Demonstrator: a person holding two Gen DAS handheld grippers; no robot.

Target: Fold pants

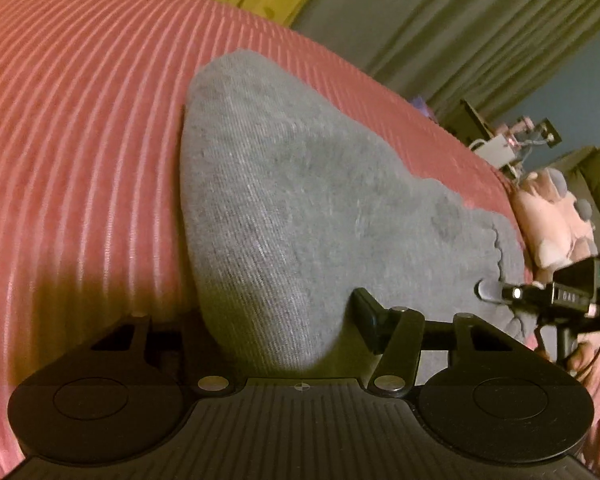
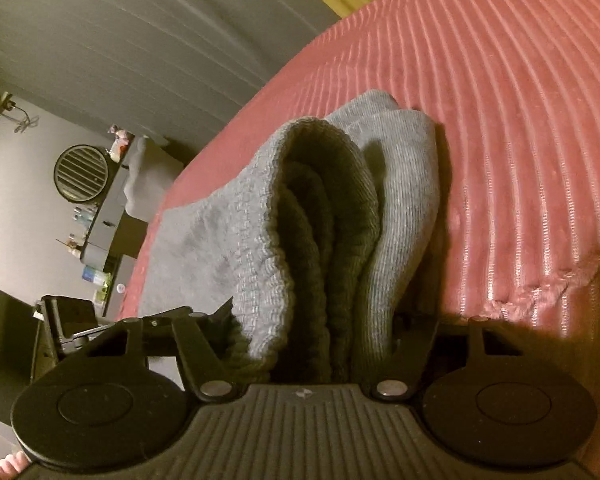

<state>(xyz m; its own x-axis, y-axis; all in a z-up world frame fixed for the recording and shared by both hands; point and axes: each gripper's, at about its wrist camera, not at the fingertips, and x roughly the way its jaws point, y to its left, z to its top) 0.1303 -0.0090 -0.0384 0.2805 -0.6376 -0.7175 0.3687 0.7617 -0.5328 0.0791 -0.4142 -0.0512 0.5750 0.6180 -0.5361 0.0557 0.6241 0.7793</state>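
Both grippers pinch the near edge of the grey knit pants [image 1: 300, 184], probably so a fold can be carried across the pink ribbed bedspread [image 1: 80, 140] with the layers kept together. In the left gripper [image 1: 276, 320] the fabric bulges up between narrowed fingers and spreads forward over the bed. The right gripper [image 2: 320, 344] has its fingers closed on several bunched layers, ribbed waistband [image 2: 276, 216] included, which rise straight ahead of them.
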